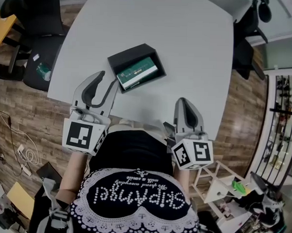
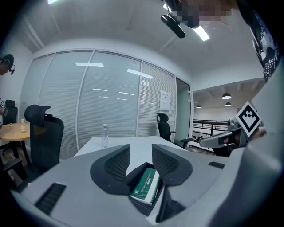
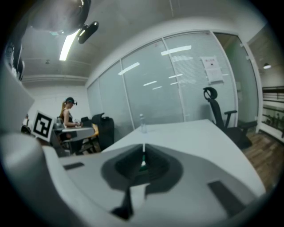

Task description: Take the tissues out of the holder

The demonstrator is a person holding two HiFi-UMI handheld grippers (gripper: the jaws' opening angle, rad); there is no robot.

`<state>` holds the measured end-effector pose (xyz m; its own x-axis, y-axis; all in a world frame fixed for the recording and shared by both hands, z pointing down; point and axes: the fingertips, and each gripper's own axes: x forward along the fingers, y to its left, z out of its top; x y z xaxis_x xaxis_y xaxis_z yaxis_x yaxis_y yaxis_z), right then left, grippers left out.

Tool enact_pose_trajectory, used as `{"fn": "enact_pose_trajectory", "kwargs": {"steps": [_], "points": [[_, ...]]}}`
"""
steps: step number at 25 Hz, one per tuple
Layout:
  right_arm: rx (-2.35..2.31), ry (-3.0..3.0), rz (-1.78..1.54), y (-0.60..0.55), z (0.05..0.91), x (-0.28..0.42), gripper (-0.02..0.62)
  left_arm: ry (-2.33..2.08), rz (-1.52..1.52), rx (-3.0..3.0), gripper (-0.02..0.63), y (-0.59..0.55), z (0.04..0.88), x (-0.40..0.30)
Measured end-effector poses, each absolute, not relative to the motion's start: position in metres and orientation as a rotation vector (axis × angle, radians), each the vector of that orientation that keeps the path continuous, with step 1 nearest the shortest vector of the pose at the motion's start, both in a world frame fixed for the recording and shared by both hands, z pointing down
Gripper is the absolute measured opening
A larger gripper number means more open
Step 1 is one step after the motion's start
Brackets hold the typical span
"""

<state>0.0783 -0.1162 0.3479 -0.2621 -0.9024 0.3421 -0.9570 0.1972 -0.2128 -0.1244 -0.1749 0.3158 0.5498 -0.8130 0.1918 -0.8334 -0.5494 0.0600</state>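
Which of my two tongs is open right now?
The left tongs: its jaws stand apart, aimed at the black holder with the green tissue pack, nothing between them. The right tongs has its jaws pressed together, empty.

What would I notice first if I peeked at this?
The black holder with the green tissue pack inside it catches the eye first, out on the big white table. Next come the two grey grippers at the table's near edge. The left gripper points at the holder with its jaws apart, and the right gripper has its jaws together.
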Motion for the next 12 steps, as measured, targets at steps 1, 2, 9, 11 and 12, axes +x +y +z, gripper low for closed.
{"fn": "enact_pose_trajectory", "kwargs": {"steps": [1,2,9,11,12], "points": [[1.818,-2.317,0.586,-0.116,0.349,0.079,0.035,-1.393,0.220,2.641,0.171,-0.175,0.317,-0.122],[1.820,-2.317,0.590,-0.116,0.350,0.080,0.035,-1.377,0.226,2.645,0.178,-0.176,0.318,-0.119],[1.836,-2.311,0.610,-0.114,0.354,0.085,0.035,-1.287,0.290,2.673,0.256,-0.182,0.324,-0.102],[1.847,-2.305,0.616,-0.116,0.355,0.089,0.035,-1.258,0.326,2.675,0.265,-0.184,0.326,-0.095],[1.852,-2.303,0.619,-0.116,0.356,0.091,0.035,-1.242,0.348,2.673,0.265,-0.184,0.328,-0.091]]}}
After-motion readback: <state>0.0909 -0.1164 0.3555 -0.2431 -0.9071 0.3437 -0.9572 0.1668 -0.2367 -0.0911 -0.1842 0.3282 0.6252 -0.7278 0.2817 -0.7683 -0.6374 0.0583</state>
